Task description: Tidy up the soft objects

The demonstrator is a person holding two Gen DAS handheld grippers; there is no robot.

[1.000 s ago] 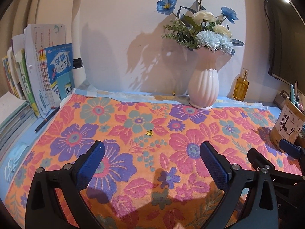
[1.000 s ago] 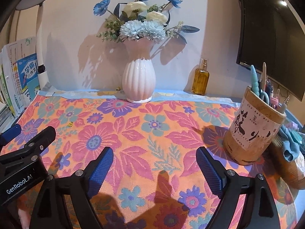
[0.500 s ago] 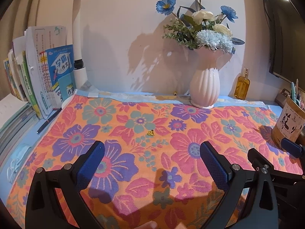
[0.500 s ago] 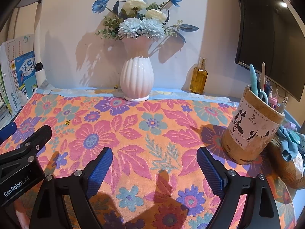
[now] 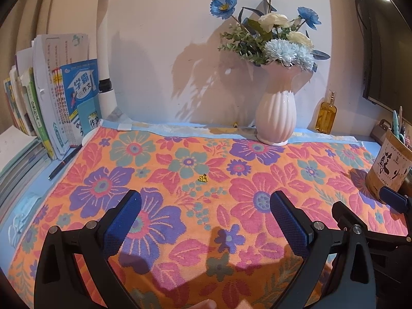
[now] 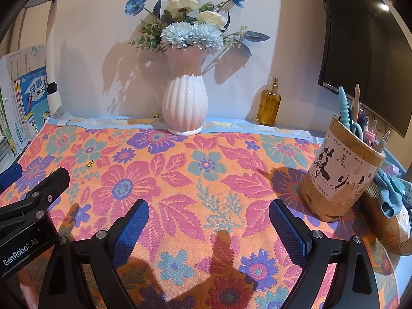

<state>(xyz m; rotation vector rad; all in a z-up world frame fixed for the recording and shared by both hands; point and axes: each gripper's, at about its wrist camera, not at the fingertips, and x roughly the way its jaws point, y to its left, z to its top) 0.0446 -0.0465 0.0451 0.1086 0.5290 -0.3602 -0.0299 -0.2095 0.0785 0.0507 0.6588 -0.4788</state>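
An orange cloth with pink, purple and teal flowers lies spread flat over the desk. My left gripper hovers above its near half, open, with nothing between the blue pads. My right gripper hangs over the cloth's right half; its jaws are opening wider and hold nothing. Each gripper shows at the edge of the other's view: the right gripper and the left gripper. A tiny yellow bead cluster rests on the cloth.
A white ribbed vase with blue and cream flowers stands at the cloth's far edge, an amber bottle beside it. A pen holder stands right, books and a lamp post left, a monitor at the upper right.
The view has shifted only slightly. The right gripper's jaws stand a little wider apart than before. The cloth has not moved.
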